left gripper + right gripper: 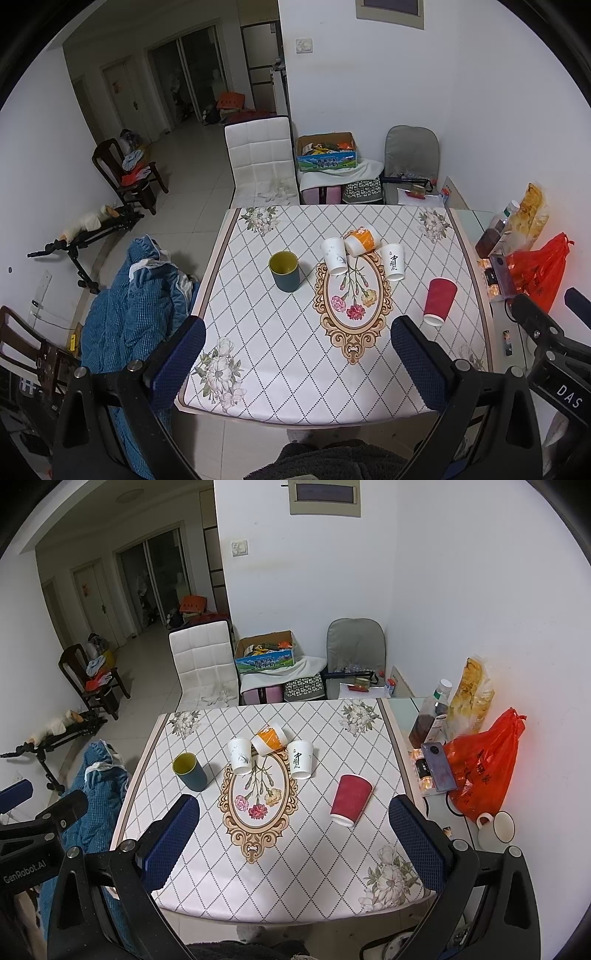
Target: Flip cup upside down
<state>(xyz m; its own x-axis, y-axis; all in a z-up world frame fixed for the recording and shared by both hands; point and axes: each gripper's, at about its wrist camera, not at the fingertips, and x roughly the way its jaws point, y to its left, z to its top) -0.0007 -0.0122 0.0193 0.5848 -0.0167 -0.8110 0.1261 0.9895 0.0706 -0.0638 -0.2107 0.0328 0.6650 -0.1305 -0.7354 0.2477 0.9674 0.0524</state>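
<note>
The cup to turn is probably the teal cup, the one that plainly stands mouth up, left of the desk's middle and apart from the others. It looks like a stiff, thick-walled tumbler, ceramic or hard plastic. I expect it to be heavier than the paper ones, smooth and a bit slippery, and liable to chip if dropped. A hold across the side wall near mid-height should suit, leaving wrist room to roll it over and set the rim down.

A white cup behind it to the right also seems mouth up. It is paper, so light and easily crushed, and it touches the tipped orange cup. The lettered cup is just beside them; I cannot tell which way up it is. The red cup looks already inverted.

The left tool and right tool both hang over the near edge, fingers wide apart and holding nothing.

The desk wears a smooth, diamond-patterned cloth, flat but possibly slick. A red bag and bottles crowd its right side, and a blue quilt lies at its left. Chairs stand beyond, on a tiled floor.
</note>
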